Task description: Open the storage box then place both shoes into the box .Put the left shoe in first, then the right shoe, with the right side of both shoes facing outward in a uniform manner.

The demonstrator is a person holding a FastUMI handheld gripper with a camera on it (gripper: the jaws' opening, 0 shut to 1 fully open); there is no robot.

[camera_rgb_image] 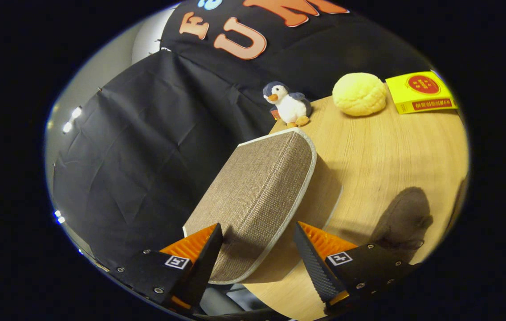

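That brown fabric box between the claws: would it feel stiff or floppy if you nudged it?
The storage box looks woven, with piped edges and flat faces, so probably fairly stiff and light. Its cloth likely grips rather than slips. The gripper is open, fingers either side of it; a push on its upper part might tip it on the table.

The tool [257, 232] stands spread, its fingers [201, 256] flanking the storage box [257, 196], which blocks the way ahead. Bare surface [395, 151] lies beside it; a shoe [402, 223], penguin [289, 104] and bun [360, 94] stand at its fringes.

Gripper view: camera rides behind the spread fingers [306, 258], tilted, close above the fabric storage box [257, 196], looking across the wooden table [391, 156] toward the black booth wall [146, 147].
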